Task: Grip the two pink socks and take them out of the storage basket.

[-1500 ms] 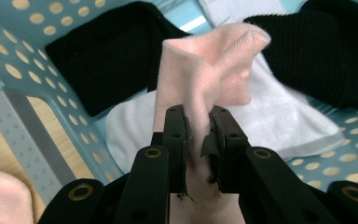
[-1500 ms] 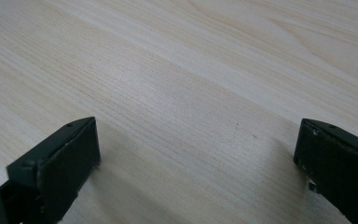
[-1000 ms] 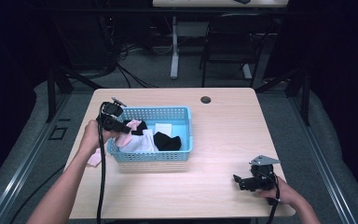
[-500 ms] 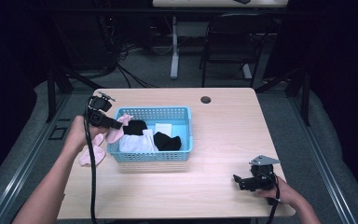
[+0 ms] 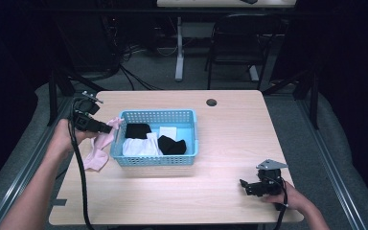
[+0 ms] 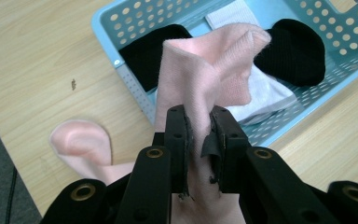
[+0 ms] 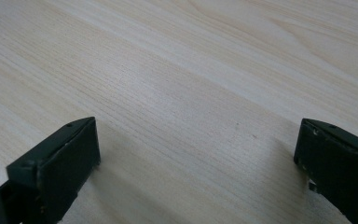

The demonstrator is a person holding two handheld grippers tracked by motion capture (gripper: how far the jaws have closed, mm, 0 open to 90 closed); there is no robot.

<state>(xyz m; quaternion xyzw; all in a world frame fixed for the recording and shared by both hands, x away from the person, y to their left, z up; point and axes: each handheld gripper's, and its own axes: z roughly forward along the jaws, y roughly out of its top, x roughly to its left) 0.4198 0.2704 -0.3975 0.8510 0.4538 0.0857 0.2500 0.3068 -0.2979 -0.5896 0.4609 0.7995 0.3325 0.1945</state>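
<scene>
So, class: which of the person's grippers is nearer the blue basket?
Left. The left gripper holds a pink sock beside the blue basket; the right gripper rests open, well apart.

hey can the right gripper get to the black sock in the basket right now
Probably yes. The right gripper rests open on bare table, and nothing lies between it and the blue basket. The black sock lies uncovered on top; only the low basket wall needs clearing.
</scene>
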